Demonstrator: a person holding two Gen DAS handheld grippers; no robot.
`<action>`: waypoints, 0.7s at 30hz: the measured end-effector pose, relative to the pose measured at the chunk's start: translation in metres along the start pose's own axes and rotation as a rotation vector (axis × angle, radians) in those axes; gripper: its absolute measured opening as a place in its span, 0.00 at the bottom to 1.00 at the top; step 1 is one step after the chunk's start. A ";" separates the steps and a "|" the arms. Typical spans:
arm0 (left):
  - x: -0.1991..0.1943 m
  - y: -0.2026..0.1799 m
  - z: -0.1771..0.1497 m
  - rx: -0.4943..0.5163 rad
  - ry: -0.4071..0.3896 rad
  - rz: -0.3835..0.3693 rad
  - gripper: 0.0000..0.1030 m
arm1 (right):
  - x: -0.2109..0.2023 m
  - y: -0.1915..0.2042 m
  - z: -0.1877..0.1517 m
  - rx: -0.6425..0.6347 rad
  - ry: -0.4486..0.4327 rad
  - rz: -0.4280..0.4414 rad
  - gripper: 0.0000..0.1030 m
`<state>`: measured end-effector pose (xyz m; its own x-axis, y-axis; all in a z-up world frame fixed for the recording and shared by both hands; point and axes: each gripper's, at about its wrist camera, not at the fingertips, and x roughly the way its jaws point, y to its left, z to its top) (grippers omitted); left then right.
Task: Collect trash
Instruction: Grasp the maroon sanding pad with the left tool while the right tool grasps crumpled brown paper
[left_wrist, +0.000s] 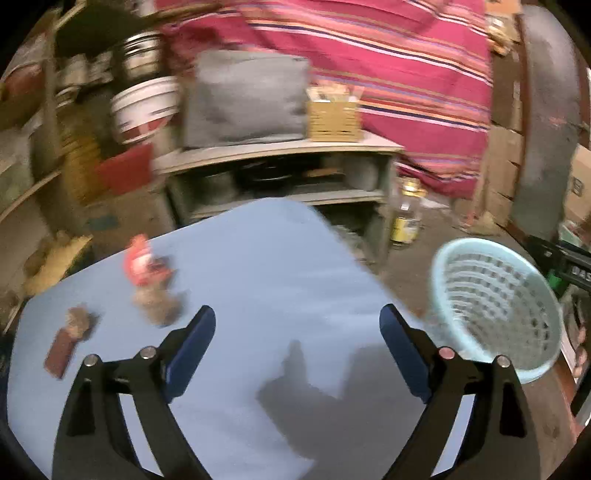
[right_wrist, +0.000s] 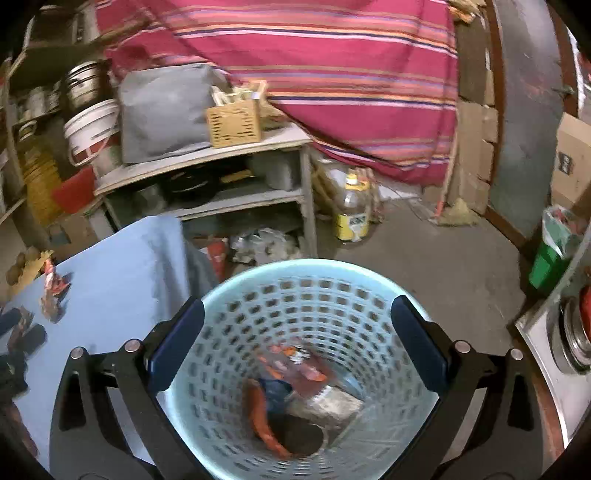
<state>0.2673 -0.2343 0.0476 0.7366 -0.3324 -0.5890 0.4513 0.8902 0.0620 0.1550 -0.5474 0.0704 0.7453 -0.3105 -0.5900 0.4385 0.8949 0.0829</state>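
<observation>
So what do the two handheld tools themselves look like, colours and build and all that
Both look alike. The left tool has two black, angular plastic linkage arms joined by round silver pivot pins, ending in flat dark blue pads. The right tool has the same black frame, silver pins and blue pads. No cables, markings, sleeves or hands show in either wrist view.

The left wrist view looked forward, low over the blue surface (left_wrist: 258, 266), basket (left_wrist: 495, 306) to the tool's right. The right view peered steeply into that basket (right_wrist: 295, 280). Both shared the shelf (left_wrist: 280, 151).
</observation>
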 end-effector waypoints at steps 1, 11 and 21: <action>-0.002 0.015 -0.003 -0.012 0.002 0.019 0.87 | 0.000 0.010 -0.001 -0.014 -0.005 0.014 0.96; 0.002 0.160 -0.048 -0.096 0.079 0.195 0.87 | 0.024 0.099 -0.008 -0.069 0.038 0.128 0.96; 0.020 0.285 -0.085 -0.260 0.185 0.318 0.87 | 0.048 0.208 -0.023 -0.211 0.063 0.183 0.96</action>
<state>0.3683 0.0391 -0.0148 0.7051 0.0102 -0.7090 0.0583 0.9957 0.0723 0.2703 -0.3690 0.0404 0.7666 -0.1229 -0.6302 0.1806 0.9832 0.0279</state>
